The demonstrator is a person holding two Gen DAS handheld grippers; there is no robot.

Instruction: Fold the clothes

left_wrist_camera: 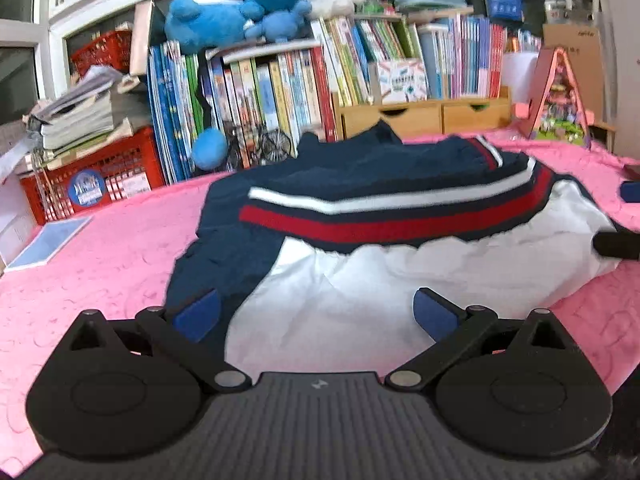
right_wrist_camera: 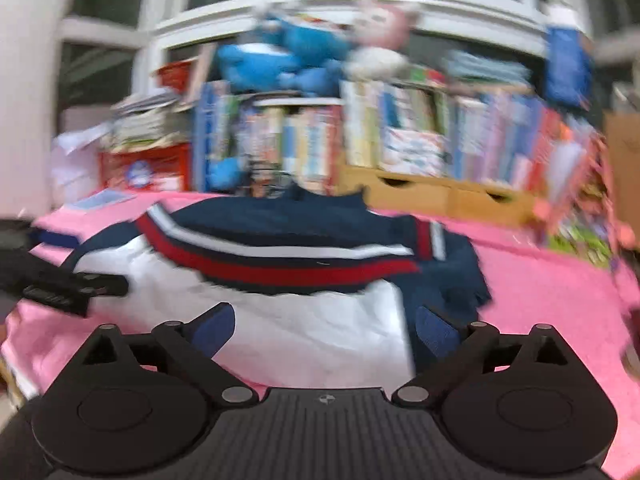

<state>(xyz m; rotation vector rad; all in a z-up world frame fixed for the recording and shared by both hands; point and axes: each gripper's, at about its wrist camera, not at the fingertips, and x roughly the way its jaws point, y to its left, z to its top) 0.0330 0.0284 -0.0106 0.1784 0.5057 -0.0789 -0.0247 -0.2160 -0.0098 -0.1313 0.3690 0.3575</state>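
A navy, white and red striped garment [left_wrist_camera: 360, 240] lies on the pink cover, its white lower part nearest me and its sleeves folded in. It also shows in the right wrist view [right_wrist_camera: 304, 280], which is blurred. My left gripper [left_wrist_camera: 316, 312] is open and empty just above the garment's white hem. My right gripper [right_wrist_camera: 324, 330] is open and empty over the hem's right side. The right gripper's finger shows at the right edge of the left wrist view [left_wrist_camera: 616, 244]; the left gripper's finger shows at the left of the right wrist view [right_wrist_camera: 60, 286].
The pink cover [left_wrist_camera: 100, 280] spreads around the garment. Behind it stand rows of books [left_wrist_camera: 300, 92], red crates [left_wrist_camera: 96, 176], wooden drawers [left_wrist_camera: 424, 116], plush toys [left_wrist_camera: 240, 4] and a small pink toy house [left_wrist_camera: 556, 96]. A blue-framed card [left_wrist_camera: 48, 242] lies at the left.
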